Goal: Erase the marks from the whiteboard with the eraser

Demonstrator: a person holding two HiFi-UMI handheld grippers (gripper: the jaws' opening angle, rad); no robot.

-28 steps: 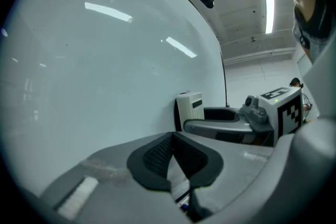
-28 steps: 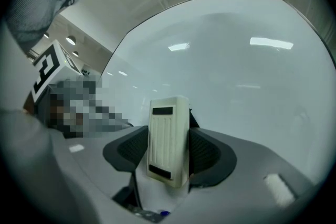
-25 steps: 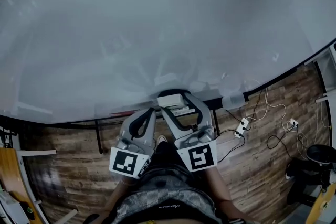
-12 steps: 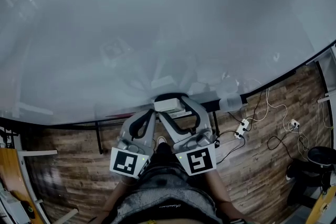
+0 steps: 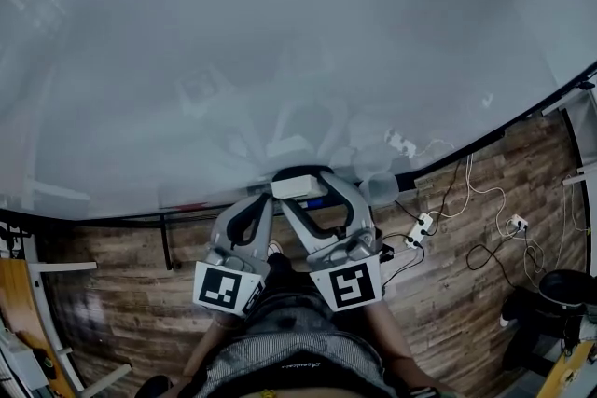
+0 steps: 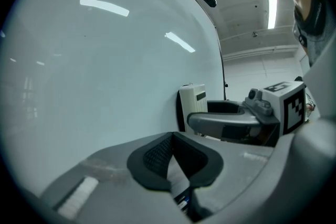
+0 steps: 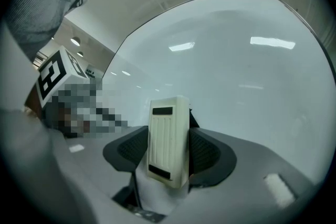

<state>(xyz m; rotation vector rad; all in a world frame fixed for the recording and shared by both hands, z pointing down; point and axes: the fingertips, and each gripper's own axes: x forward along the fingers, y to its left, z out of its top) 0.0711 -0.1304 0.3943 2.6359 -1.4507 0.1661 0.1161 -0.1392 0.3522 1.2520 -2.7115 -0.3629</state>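
Note:
The whiteboard [image 5: 280,33] fills the upper head view; I see only ceiling-light reflections on it, no clear marks. My right gripper [image 5: 300,193] is shut on a white ribbed eraser [image 5: 298,185], which sits against the board just above its bottom edge. In the right gripper view the eraser [image 7: 168,139] stands upright between the black pads of the right gripper [image 7: 169,153], in front of the whiteboard [image 7: 236,71]. My left gripper [image 5: 262,200] hangs right beside it, shut with nothing in it. The left gripper view shows the left gripper [image 6: 173,159], the eraser [image 6: 193,105] and the whiteboard [image 6: 105,60].
Below the board lies a wooden plank floor [image 5: 448,294] with a white power strip [image 5: 415,228] and loose cables to the right. A black stand base [image 5: 564,289] sits at far right. The board's dark frame leg [image 5: 168,242] drops at the left.
The right gripper with the eraser has shifted slightly left along the board's lower part. The left gripper has stayed beside it, and the head view has drifted a little.

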